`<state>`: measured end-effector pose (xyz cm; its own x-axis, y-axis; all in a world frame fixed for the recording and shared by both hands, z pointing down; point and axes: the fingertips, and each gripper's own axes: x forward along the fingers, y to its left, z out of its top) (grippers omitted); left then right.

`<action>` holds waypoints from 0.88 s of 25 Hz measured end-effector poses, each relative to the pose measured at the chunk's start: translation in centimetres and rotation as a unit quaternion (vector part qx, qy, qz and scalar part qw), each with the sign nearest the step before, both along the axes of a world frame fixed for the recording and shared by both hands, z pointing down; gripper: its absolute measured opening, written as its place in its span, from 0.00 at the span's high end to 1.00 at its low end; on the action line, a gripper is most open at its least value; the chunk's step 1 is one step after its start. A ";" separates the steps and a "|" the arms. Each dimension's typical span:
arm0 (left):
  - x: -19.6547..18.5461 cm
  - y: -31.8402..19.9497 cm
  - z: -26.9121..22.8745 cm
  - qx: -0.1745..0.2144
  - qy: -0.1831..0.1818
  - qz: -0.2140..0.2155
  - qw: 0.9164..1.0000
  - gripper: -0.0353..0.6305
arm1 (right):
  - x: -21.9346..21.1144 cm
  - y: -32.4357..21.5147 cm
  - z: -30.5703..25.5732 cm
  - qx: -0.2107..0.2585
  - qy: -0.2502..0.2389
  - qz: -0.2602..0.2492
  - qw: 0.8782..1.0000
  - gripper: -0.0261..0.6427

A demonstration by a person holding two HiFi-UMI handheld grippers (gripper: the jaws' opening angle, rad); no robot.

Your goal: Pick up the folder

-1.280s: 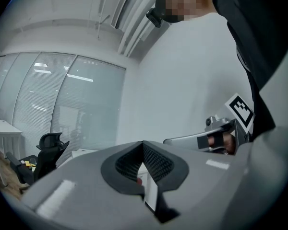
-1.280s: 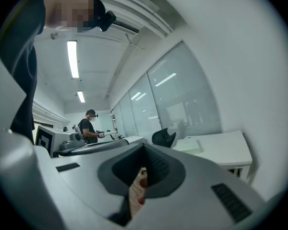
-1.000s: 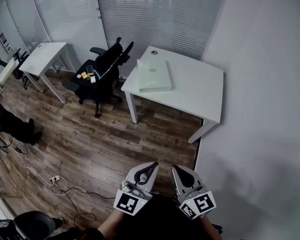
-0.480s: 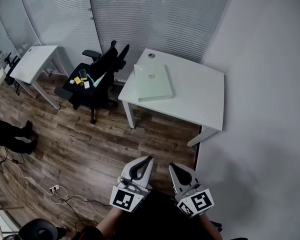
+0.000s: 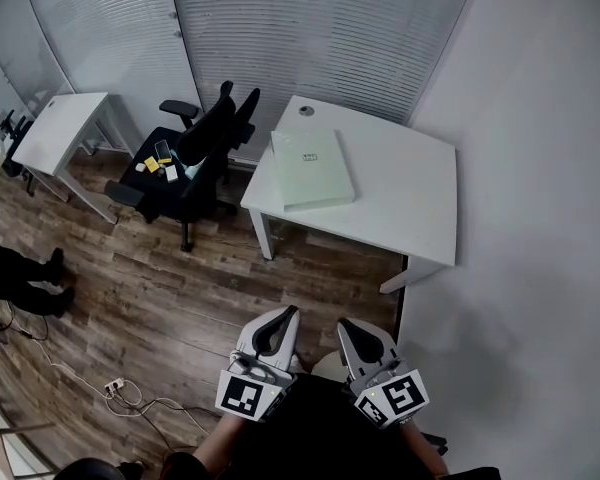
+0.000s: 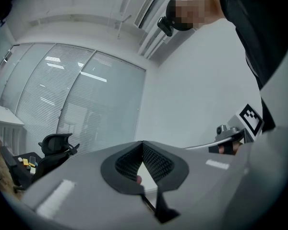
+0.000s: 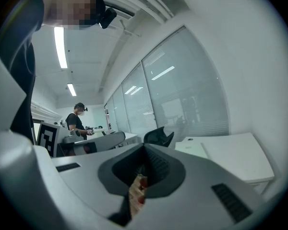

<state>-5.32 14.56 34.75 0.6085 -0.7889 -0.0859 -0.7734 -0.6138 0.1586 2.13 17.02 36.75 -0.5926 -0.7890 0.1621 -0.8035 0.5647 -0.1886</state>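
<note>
Pointing forward, seemingly level: hand-held grippers, jaws together.

The folder lies on the table, chair at its left.

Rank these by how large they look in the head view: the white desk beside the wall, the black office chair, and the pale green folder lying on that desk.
Largest: white desk.
Next: black office chair.
Smallest: pale green folder, not far behind the chair.
</note>
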 end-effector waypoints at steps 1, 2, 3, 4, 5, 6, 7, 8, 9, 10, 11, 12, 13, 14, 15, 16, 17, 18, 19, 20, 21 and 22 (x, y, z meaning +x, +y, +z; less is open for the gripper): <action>-0.2 -0.2 0.1 -0.001 -0.002 0.000 1.000 0.94 | -0.2 -0.3 0.0 -0.001 0.000 0.000 1.000 0.96; -0.4 -0.4 0.2 -0.001 -0.004 -0.001 1.000 0.94 | -0.3 -0.7 0.1 -0.002 0.000 0.000 1.000 0.96; -0.5 -0.7 0.4 -0.001 -0.006 -0.001 1.000 0.94 | -0.5 -1.1 0.1 -0.002 0.000 0.001 1.000 0.96; -0.7 -1.0 0.6 -0.001 -0.008 -0.002 1.000 0.94 | -0.6 -1.5 0.2 -0.002 0.001 0.002 1.000 0.96; -0.8 -1.4 0.8 -0.003 -0.011 -0.002 1.000 0.94 | -0.7 -1.9 0.2 -0.004 0.001 0.003 1.000 0.96; -0.8 -1.7 1.1 -0.009 -0.015 -0.002 1.000 0.94 | -0.7 -2.2 0.3 -0.008 0.003 0.003 1.000 0.96; -0.8 -2.0 1.3 -0.016 -0.017 -0.002 1.000 0.94 | -0.7 -2.5 0.4 -0.011 0.004 0.004 1.000 0.96; -0.8 -2.5 1.2 -0.017 -0.019 -0.002 1.000 0.94 | -0.7 -2.9 0.5 -0.013 0.005 0.005 1.000 0.96; -0.8 -3.0 1.1 -0.015 -0.021 -0.001 1.000 0.94 | -0.6 -3.3 0.6 -0.012 0.004 0.006 1.000 0.96; -0.8 -3.4 1.0 -0.014 -0.023 0.000 1.000 0.94 | -0.6 -3.7 0.7 -0.013 0.002 0.006 1.000 0.96; -0.8 -3.8 1.0 -0.012 -0.026 0.001 1.000 0.94 | -0.6 -4.2 0.8 -0.015 0.002 0.006 1.000 0.96; -0.9 -4.3 1.1 -0.010 -0.027 0.000 1.000 0.94 | -0.7 -4.8 1.1 -0.019 0.002 0.005 1.000 0.96; -1.0 -4.7 1.2 -0.011 -0.028 -0.003 1.000 0.94 | -0.7 -5.3 1.3 -0.022 0.004 0.003 1.000 0.96; -1.2 -5.1 1.4 -0.013 -0.028 -0.007 0.999 0.94 | -0.8 -6.0 1.5 -0.022 0.004 0.001 1.000 0.96; -1.4 -5.6 1.7 -0.015 -0.029 -0.011 0.999 0.94 | -0.9 -6.8 1.6 -0.020 0.003 -0.001 1.000 0.96; -1.6 -6.1 1.9 -0.014 -0.028 -0.016 0.999 0.94 | -1.0 -7.5 1.6 -0.019 -0.001 -0.004 1.000 0.96; -1.8 -6.6 1.9 -0.012 -0.026 -0.020 0.999 0.94 | -1.2 -8.3 1.6 -0.019 -0.004 -0.006 1.000 0.96; -1.9 -7.1 2.0 -0.016 -0.025 -0.022 0.999 0.94 | -1.3 -9.1 1.3 -0.019 -0.005 -0.008 1.000 0.96; -2.0 -7.7 2.3 -0.027 -0.029 -0.022 0.999 0.94 | -1.5 -10.0 1.1 -0.018 -0.003 -0.011 1.000 0.96; -2.1 -8.4 2.5 -0.034 -0.033 -0.024 0.999 0.94 | -1.6 -10.9 0.9 -0.018 0.000 -0.014 1.000 0.96; -2.2 -9.2 2.4 -0.036 -0.035 -0.026 0.998 0.94 | -1.7 -11.8 0.9 -0.018 0.002 -0.017 1.000 0.96; -2.3 -10.1 2.4 -0.037 -0.035 -0.028 0.998 0.94 | -1.7 -12.6 1.1 -0.020 0.004 -0.019 1.000 0.96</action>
<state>-7.63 4.49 37.17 0.5653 -0.8248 0.0148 -0.8173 -0.5575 0.1456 0.45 4.41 37.81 -0.6204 -0.7590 0.1975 -0.7832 0.5866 -0.2059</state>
